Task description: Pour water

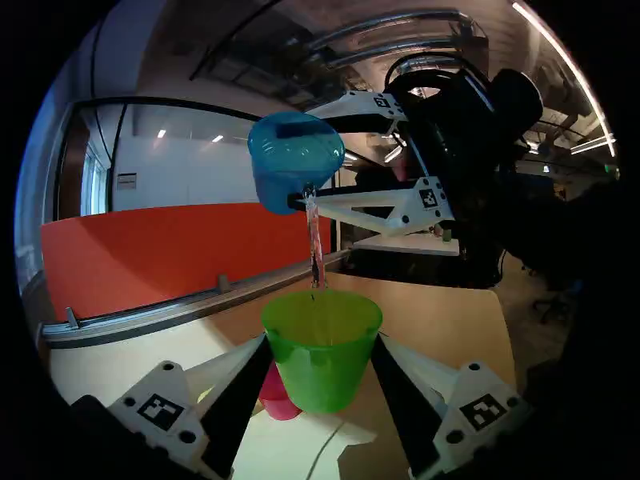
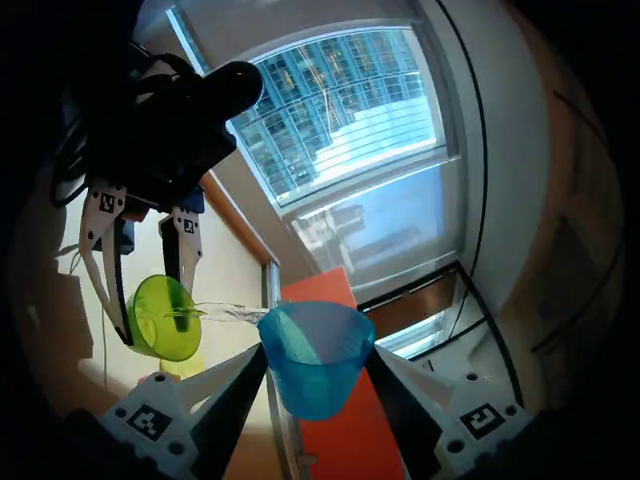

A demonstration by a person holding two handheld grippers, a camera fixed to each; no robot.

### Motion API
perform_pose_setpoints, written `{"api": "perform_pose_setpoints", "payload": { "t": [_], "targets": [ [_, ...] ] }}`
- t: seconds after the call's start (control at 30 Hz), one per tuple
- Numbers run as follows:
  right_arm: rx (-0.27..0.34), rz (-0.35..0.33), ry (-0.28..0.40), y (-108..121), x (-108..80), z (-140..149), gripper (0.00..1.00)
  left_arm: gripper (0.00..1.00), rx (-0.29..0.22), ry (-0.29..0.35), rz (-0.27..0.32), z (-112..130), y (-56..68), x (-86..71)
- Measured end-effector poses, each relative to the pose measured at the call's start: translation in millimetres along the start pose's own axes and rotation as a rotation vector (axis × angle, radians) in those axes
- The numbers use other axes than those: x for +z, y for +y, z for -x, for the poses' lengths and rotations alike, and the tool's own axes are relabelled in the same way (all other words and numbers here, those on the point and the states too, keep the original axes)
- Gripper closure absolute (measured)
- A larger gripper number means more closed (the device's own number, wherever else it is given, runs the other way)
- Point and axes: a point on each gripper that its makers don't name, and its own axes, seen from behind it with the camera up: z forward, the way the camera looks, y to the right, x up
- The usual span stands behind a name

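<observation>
1. Pouring is under way: the right gripper (image 2: 316, 352) tips the blue cup (image 2: 316, 370) so that its rim leans toward the green cup (image 1: 324, 364). A thin stream of water (image 1: 314, 240) runs from that rim into the green cup's open mouth.
2. The left gripper (image 1: 320, 342) holds the green cup upright, directly beneath the blue cup's lip and raised off the counter (image 1: 448, 320). This looks meant to land the stream inside the cup rather than on the surface.
3. The left fingers (image 1: 240, 392) are closed part-way, one on each side of the green cup's wall, both pressing it. The cup sits between their tips.
4. The right fingers (image 2: 232, 392) clamp the blue cup the same way, one on either side, with the cup between their tips.
5. A pink cup (image 1: 276, 400) stands on the counter below the left fingers, partly hidden behind the green cup. Nothing grips it.
6. The level in the green cup is hard to read through its tinted wall; it seems far from full.
</observation>
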Motion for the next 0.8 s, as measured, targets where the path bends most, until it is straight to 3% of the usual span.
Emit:
{"api": "perform_pose_setpoints", "payload": {
  "t": [0.8],
  "targets": [
    [-0.099, 0.021, -0.005, 6.6, 4.7, -1.2, 0.12, 0.17, -0.003, 0.001, 0.003, 1.1, -0.3, -0.6]
  ]
}}
